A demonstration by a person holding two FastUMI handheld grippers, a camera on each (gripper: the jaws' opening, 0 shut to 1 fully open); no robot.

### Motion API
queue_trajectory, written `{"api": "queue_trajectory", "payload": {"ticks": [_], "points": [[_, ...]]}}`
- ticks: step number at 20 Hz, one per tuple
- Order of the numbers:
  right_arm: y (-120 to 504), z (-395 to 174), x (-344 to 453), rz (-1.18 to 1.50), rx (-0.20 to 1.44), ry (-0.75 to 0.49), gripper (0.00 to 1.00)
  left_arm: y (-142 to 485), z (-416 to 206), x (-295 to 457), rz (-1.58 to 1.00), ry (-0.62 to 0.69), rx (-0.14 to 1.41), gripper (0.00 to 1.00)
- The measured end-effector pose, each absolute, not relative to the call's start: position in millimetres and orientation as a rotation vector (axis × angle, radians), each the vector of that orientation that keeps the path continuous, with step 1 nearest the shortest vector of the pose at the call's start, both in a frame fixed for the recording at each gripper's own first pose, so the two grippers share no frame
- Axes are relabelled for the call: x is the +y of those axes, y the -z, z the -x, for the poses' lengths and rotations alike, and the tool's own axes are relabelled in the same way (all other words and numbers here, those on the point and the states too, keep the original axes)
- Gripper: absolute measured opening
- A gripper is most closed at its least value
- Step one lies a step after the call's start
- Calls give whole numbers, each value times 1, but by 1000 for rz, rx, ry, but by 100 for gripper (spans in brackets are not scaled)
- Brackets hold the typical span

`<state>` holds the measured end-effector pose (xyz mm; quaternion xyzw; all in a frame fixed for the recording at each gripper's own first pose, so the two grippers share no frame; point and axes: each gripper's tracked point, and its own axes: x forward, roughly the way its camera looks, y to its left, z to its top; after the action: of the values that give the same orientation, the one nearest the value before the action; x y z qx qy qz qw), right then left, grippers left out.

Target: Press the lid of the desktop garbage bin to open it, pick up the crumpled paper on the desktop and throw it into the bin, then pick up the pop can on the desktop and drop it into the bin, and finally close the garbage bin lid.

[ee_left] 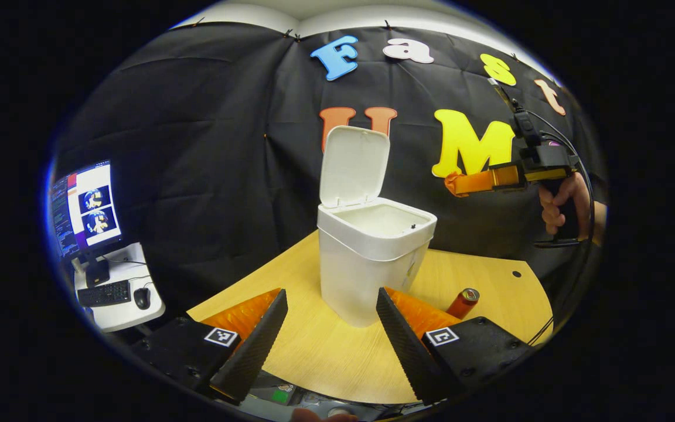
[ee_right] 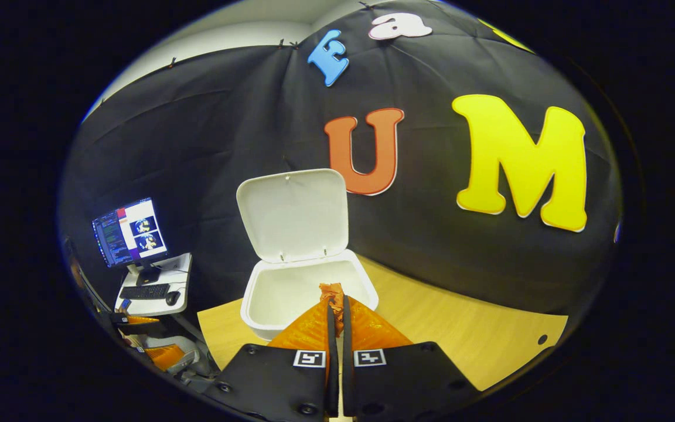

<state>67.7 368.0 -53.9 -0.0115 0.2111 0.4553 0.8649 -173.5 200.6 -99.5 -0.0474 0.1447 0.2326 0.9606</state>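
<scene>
The white bin point(ee_left: 367, 258) stands on the wooden table point(ee_left: 314, 351) with its lid point(ee_left: 354, 167) swung upright. A red pop can point(ee_left: 463, 302) lies tilted on the table just right of the bin. My left gripper point(ee_left: 331, 291) is open in front of the bin, holding nothing. A hand holds my right gripper point(ee_left: 478, 181) in the air to the right of the bin. In the right gripper view the right gripper point(ee_right: 336, 302) is shut on an orange crumpled paper point(ee_right: 333, 291) above the near rim of the bin point(ee_right: 255, 305), whose inside looks bare under the raised lid point(ee_right: 293, 214).
A monitor point(ee_left: 82, 205), keyboard point(ee_left: 103, 293) and mouse point(ee_left: 142, 298) sit on a small white side table at the left. The wooden table has a curved front edge and a small hole point(ee_left: 516, 274) near its right end. Black cloth closes the back.
</scene>
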Motion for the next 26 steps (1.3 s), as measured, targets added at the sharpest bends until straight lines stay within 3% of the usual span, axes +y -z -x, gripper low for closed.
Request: {"api": "queue_trajectory", "payload": {"ticks": [9,14,15,17,18,21,23,26], "points": [[97,-93,450,99,488,-936,4,97,189,216,94,-548,294,100],[111,-93,462,103,514,-919,22,91,201,235,13,-568,289,100],[111,-94,462,100,517,-914,16,89,202,238,1,-570,284,100],[108,-92,460,83,523,-912,30,91,200,241,0,-558,282,100],[108,-94,457,82,520,-904,31,90,198,244,-2,-554,279,100],[103,-97,451,78,511,-887,54,89,190,240,0,-528,272,100],[98,-96,448,64,507,-883,55,88,184,235,3,-507,266,100],[89,-99,434,54,488,-854,75,85,178,228,-2,-477,256,100]]}}
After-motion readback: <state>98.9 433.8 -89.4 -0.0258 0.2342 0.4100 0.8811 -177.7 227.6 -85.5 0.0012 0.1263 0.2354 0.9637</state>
